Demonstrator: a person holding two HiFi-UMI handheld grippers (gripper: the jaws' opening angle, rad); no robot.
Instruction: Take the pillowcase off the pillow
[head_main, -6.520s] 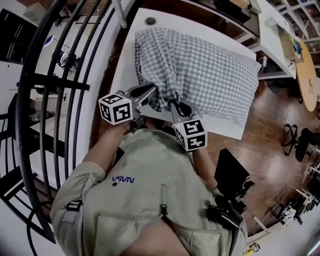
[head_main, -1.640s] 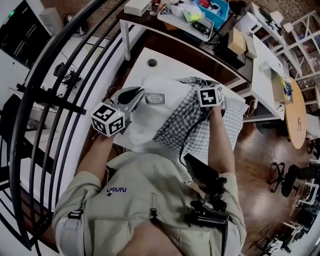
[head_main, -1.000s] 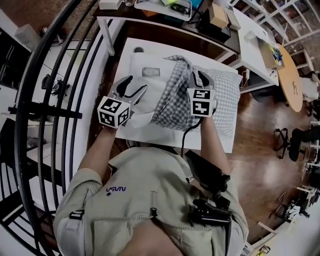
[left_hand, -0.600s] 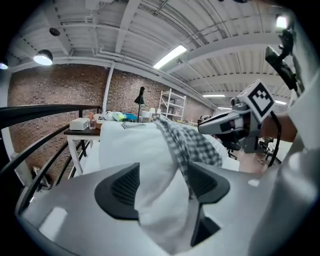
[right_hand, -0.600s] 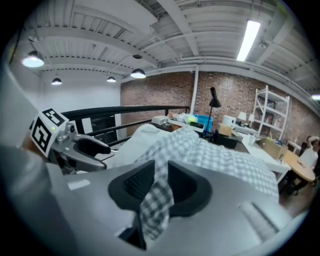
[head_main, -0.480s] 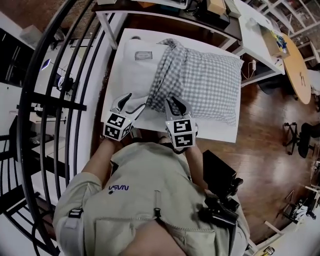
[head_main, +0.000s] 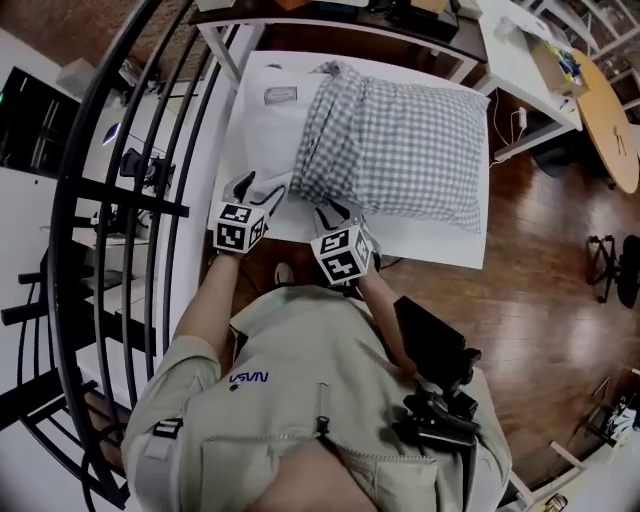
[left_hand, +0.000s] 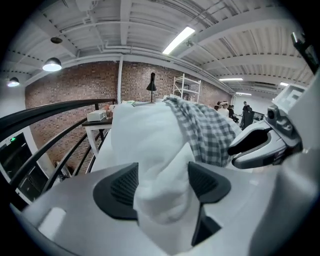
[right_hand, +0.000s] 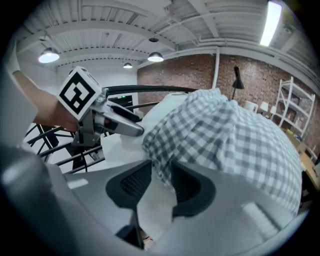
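A white pillow (head_main: 268, 120) lies on the white table (head_main: 430, 245), its left end bare. The grey checked pillowcase (head_main: 400, 135) covers the rest. My left gripper (head_main: 262, 190) is at the pillow's near left corner. In the left gripper view its jaws (left_hand: 162, 180) have just been opening and stand wide around the white pillow corner (left_hand: 150, 135). My right gripper (head_main: 335, 212) is at the pillowcase's near bunched edge. Its jaws (right_hand: 161, 182) have also just been opening, and the checked hem (right_hand: 165, 145) hangs between the pads without being pinched.
A black curved railing (head_main: 110, 200) runs along the left. Behind the table stands a cluttered desk (head_main: 400, 15). Wooden floor (head_main: 560, 250) and a round table (head_main: 615, 130) lie to the right. A small label (head_main: 278, 96) shows on the bare pillow.
Both grippers have dropped back from over the pillow to the table's near edge. The pillowcase, lifted before, now lies flat over the pillow's right part.
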